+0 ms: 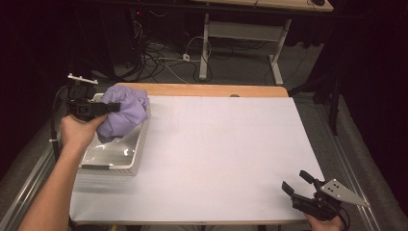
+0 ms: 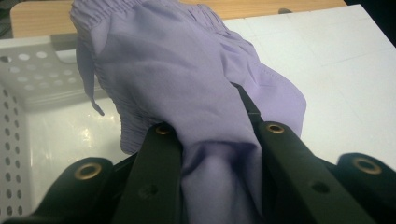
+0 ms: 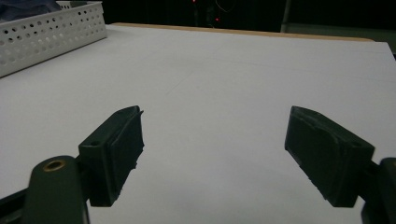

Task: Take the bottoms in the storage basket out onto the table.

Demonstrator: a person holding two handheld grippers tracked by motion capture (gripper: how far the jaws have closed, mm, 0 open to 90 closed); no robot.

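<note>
Your left gripper (image 1: 113, 107) is clamped on a bunch of the lilac garment (image 1: 122, 113); in the left gripper view the cloth (image 2: 187, 88) is pinched between the two black jaws and fills the gap between them. The garment hangs from that grip above the white perforated basket (image 1: 137, 161) at the left edge of the bench (image 1: 226, 159), with its lower folds at or just over the basket's interior. Whether any fabric rests on the basket floor cannot be determined.

Your right gripper (image 1: 300, 185) sits at the near right corner of the bench, jaws wide apart with nothing between them; in the right gripper view the jaws frame bare white surface, with the basket wall (image 3: 51, 35) well off.

Handling assessment: the garment is light, soft and limp. It will drape and swing, offers no stiff edge, and a thin pinch may slip. The gathered waistband (image 2: 140, 9) looks the firmest place to take hold; a thick fold is the next best.

Not verifiable: the garment's full shape, its hem and its far side are folded out of sight. The basket's contents beneath the cloth are hidden. The dark surroundings beyond the bench are hard to read.
</note>
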